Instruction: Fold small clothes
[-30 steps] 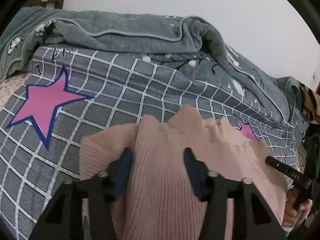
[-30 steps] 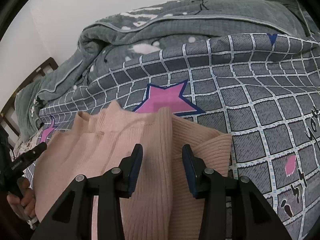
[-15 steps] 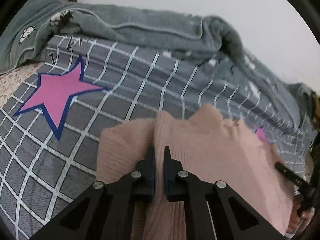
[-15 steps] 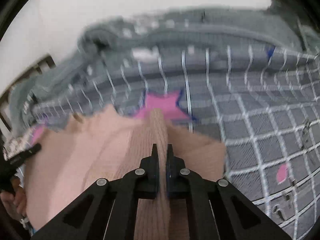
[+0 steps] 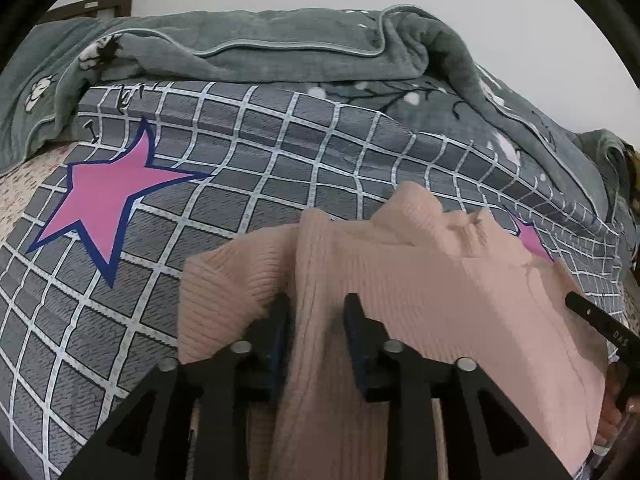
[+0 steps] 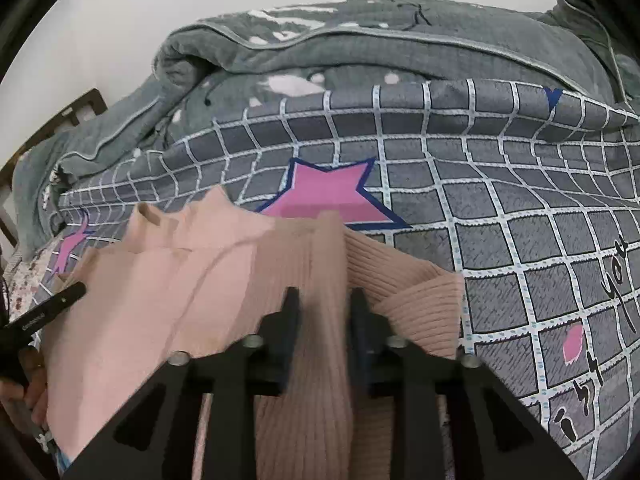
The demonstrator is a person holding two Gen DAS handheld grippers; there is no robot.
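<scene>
Both jaws, pinched shut half a second ago, now stand parted around raised ridges of the pink ribbed knit sweater lying mid-fold near the bed's front edge, left hand-held gripper and right hand-held gripper gripping nothing, further folding apparently remaining.

A bed under a grid sheet is carrying a pink sweater at its near edge and a grey blanket along its far edge.
</scene>
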